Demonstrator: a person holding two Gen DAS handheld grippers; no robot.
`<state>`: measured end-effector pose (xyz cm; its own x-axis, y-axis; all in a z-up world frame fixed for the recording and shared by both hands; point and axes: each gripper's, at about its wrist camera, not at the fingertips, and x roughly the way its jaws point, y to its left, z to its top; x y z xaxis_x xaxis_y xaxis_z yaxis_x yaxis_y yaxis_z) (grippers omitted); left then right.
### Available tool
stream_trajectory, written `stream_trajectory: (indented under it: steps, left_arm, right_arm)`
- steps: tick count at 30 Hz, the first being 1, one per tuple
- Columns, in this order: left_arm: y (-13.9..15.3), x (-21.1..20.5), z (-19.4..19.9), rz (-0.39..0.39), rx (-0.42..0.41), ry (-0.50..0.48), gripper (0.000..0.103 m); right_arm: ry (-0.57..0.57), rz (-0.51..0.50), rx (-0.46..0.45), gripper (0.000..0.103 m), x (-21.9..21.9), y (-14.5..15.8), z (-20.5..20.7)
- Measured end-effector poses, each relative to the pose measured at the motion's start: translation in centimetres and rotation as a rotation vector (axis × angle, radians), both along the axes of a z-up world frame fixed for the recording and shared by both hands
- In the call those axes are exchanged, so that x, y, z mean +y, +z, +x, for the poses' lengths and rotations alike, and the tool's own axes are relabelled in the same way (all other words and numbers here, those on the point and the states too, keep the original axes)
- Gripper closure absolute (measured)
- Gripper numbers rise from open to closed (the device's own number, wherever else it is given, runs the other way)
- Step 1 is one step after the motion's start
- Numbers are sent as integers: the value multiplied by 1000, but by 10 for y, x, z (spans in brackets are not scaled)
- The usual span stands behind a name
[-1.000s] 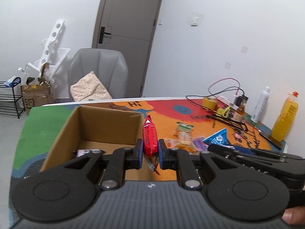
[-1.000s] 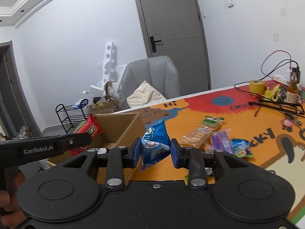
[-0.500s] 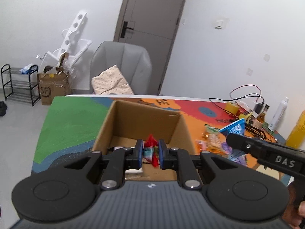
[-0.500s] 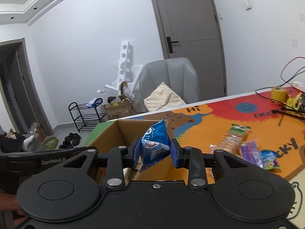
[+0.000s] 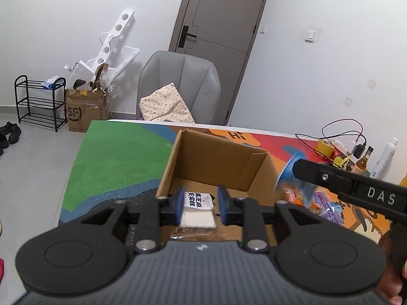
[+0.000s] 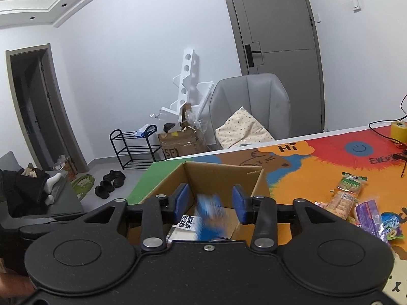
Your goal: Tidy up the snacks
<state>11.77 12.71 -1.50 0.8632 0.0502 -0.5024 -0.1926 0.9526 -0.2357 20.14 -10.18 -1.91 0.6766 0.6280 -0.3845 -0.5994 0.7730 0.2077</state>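
Note:
An open cardboard box (image 5: 216,157) stands on the colourful table mat; it also shows in the right wrist view (image 6: 223,175). My left gripper (image 5: 201,204) is open and empty above the box's near side, over a white packet with black print (image 5: 198,209). My right gripper (image 6: 211,204) is open above the box, and the blue snack bag (image 6: 209,216), blurred, is falling free between its fingers into the box. The red packet is out of sight.
Several loose snack packets (image 6: 348,195) lie on the orange mat right of the box. Cables, a tape roll (image 6: 399,131) and bottles (image 5: 362,162) sit at the table's far right. A grey chair (image 5: 178,89) stands behind the table.
Both grippers have opened over the box. The red packet has left my left gripper. The blue bag has left my right gripper and is dropping.

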Motion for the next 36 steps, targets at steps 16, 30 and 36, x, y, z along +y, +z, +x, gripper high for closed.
stream_trajectory:
  steps: [16,30,36]
  left_arm:
    - [5,-24,-1,15,-23,-30,16]
    - [7,-77,4,46,-13,-133,7]
    - [7,-99,7,52,-6,-181,6]
  right_arm:
    - [-137,-1,61,33,-64,-18,-12]
    - [-235,-8,77,18,-120,-26,-21]
    - [-266,-14,92,11,-137,-30,-20]
